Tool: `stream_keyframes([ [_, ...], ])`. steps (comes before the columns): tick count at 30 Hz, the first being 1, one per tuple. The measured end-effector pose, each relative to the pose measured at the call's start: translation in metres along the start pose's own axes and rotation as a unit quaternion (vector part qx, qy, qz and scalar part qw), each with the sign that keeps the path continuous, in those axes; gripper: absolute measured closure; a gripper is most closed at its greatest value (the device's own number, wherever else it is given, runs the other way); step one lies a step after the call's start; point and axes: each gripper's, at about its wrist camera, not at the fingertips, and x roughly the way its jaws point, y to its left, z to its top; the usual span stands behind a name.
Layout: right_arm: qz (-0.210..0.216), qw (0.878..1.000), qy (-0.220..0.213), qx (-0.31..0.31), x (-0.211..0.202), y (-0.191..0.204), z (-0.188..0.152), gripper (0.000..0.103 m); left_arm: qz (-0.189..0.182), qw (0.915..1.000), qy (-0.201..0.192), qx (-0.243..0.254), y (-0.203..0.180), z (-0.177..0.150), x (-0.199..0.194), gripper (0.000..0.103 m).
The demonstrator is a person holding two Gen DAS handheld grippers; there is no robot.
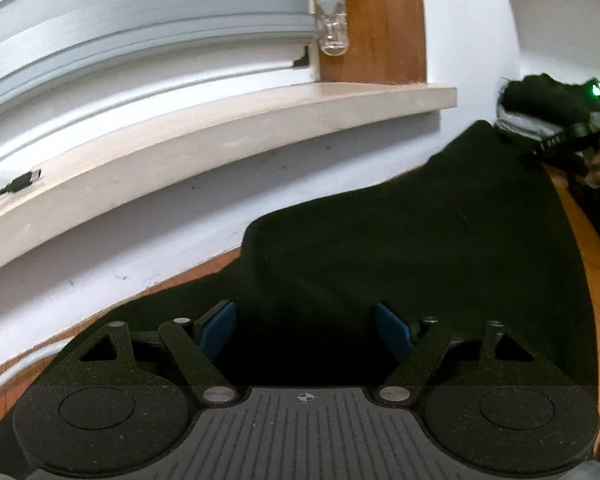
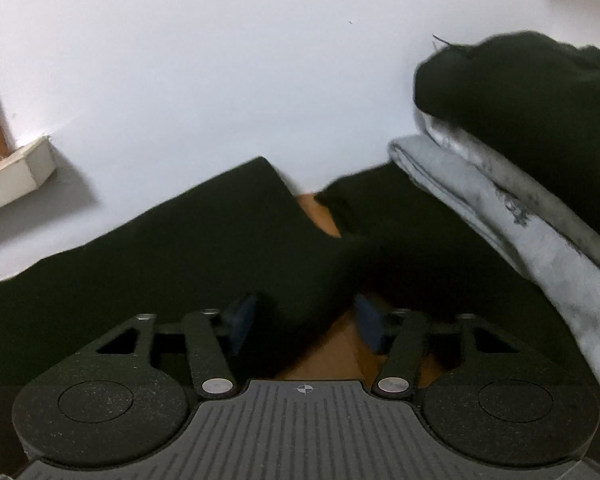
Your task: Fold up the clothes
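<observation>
A black garment (image 1: 400, 240) lies spread on the wooden table (image 1: 592, 264), its far edge raised against the white wall. My left gripper (image 1: 306, 330) is open over its near part, and dark cloth fills the gap between the blue pads (image 1: 220, 328). In the right wrist view the same black garment (image 2: 180, 248) runs from the left into my right gripper (image 2: 306, 324). That gripper is open, with a fold of cloth beside its left pad (image 2: 242, 320) and bare table (image 2: 320, 360) by its right pad. The right gripper (image 1: 580, 140) and a hand also show at the far right of the left wrist view.
A stack of folded clothes (image 2: 520, 184), grey below and black on top, sits at the right by the wall. A pale window sill (image 1: 220, 140) juts out at the left with a cable end (image 1: 20, 182) on it. A clear blind-cord pull (image 1: 332, 28) hangs above.
</observation>
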Motion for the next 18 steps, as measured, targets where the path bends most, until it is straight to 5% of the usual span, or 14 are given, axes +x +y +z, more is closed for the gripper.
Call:
stream_keyframes([
  [1,-0.002,1.0,-0.006,-0.003,-0.006,-0.003,-0.001,0.099,0.0,1.0,0.002,-0.005,0.002,0.001,0.001,0.023],
  [6,-0.027,0.997,-0.072,0.024,-0.069,-0.031,0.002,0.099,-0.001,0.9999,-0.001,-0.011,0.005,0.002,0.0,0.023],
  [9,-0.056,0.998,0.014,-0.013,-0.05,-0.036,-0.009,0.085,-0.005,1.0,-0.002,0.0,0.001,0.002,-0.001,0.022],
  [12,-0.082,0.996,-0.01,-0.037,-0.057,-0.037,-0.014,0.058,-0.003,1.0,-0.002,0.006,-0.002,0.003,-0.003,0.022],
  [14,-0.075,0.996,-0.028,-0.046,-0.062,-0.031,-0.012,0.056,-0.003,0.9999,-0.003,0.01,-0.004,0.004,-0.004,0.022],
  [18,0.015,0.995,-0.04,-0.089,-0.056,0.0,-0.006,0.057,-0.011,0.9998,-0.009,0.01,-0.011,0.013,-0.006,0.02],
])
